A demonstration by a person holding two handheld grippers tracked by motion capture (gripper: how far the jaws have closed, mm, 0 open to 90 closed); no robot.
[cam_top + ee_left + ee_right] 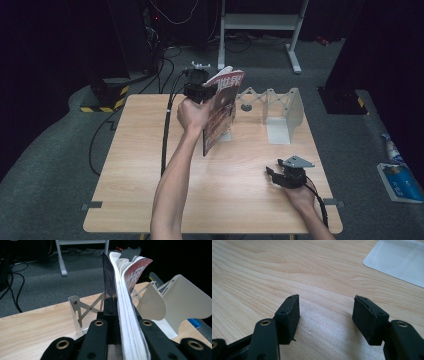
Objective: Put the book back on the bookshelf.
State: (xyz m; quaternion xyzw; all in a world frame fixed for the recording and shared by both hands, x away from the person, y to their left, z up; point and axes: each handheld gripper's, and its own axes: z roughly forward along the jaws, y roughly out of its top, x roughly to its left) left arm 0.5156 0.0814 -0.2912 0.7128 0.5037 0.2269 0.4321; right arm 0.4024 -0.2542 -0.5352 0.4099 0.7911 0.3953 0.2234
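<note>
A pale wood-grain tabletop (150, 165) sits at the centre of the high view on grey carpet, and the room around it is dark. In the upper left of that frame, black cables trail across the floor beside a yellow-and-black striped block (102, 102). At the top centre stands a white metal frame (260, 30) on legs. At the right edge, a blue-and-white pack (400, 180) lies on the carpet.

A white folding rack (280, 112) stands at the far middle of the tabletop.

The left hand-held gripper (200, 87), above the middle of the frame, is pinching a magazine (220, 112), held on edge and raised just left of the rack. In the left gripper view the jaws press on the spine end of the magazine (125, 305), whose pages fan out toward the top, with the rack's white plates behind it at the right.

The right hand-held gripper (275, 175) rests low at the lower right of the tabletop. In the right gripper view its jaws are spread, with bare wood between them (325, 315).
</note>
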